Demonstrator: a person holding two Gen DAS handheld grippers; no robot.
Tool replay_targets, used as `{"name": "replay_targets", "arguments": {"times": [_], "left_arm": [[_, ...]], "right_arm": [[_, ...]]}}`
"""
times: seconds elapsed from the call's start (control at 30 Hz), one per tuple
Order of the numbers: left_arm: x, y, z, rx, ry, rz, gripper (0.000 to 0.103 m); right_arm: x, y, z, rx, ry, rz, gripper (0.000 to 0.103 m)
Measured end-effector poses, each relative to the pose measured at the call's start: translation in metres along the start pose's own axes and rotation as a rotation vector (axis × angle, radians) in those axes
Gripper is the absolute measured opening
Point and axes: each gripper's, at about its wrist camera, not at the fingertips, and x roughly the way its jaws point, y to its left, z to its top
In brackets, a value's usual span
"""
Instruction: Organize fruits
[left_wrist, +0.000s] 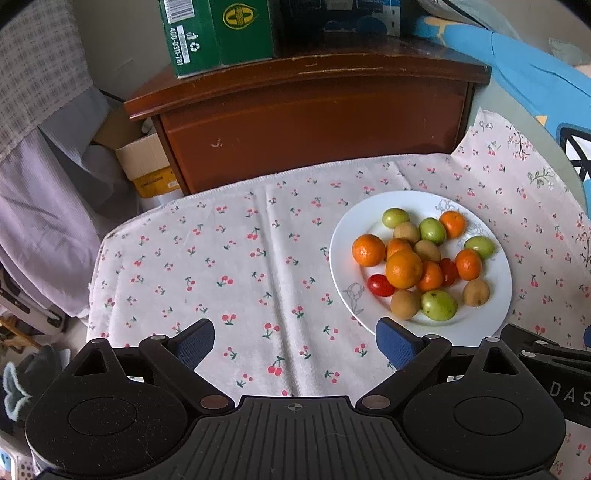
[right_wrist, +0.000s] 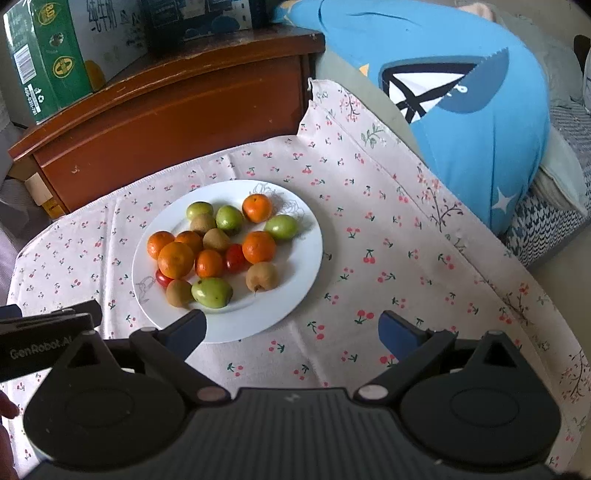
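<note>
A white plate (left_wrist: 491, 321) sits on a cherry-print cloth (left_wrist: 221, 258) spread over a low surface, in front of a brown wooden cabinet (left_wrist: 314, 122). All the fruit in view lies on the plate in one loose, mixed heap: oranges (left_wrist: 403, 269), green fruits (left_wrist: 439, 305), brownish round fruits (left_wrist: 405, 304) and small red tomatoes (left_wrist: 380, 285), touching and partly overlapping. The left gripper (left_wrist: 295, 341) hovers over bare cloth just left of the plate, fingers spread wide and holding nothing. The right gripper (right_wrist: 291, 332) hangs above the plate's near rim, also wide open and empty. Fruit gathered on one plate could be either the sorted result or a jumble awaiting sorting by kind; the scene fits both. Any pick would likely go best from the heap's outer edge, closing gently across a fruit's widest part so round neighbours do not roll off the rim.
</note>
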Motion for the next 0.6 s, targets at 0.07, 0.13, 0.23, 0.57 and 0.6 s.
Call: {"name": "replay_targets", "arguments": {"times": [0.07, 0.13, 0.23, 0.57, 0.6], "left_arm": [[0.0006, -0.0011, -0.0002, 0.004, 0.001, 0.0, 0.096], [0.0005, -0.0021, 0.0, 0.006, 0.0, 0.002, 0.096], [0.0009, -0.0035, 0.0005, 0.012, -0.001, -0.001, 0.096], [0.0028, -0.0055, 0.0013, 0.019, 0.0, 0.012, 0.096], [0.0031, -0.0059, 0.0016, 0.02, 0.0, 0.014, 0.096]], "right_arm": [[0.0008, 0.0011, -0.0001, -0.001, 0.003, -0.004, 0.099], [0.0012, 0.0019, -0.0005, -0.001, 0.003, -0.004, 0.099], [0.0015, 0.0026, -0.0004, -0.003, 0.005, -0.005, 0.099], [0.0028, 0.0042, -0.0004, -0.008, 0.002, -0.013, 0.099], [0.0031, 0.0043, -0.0003, -0.008, 0.002, -0.015, 0.099]]}}
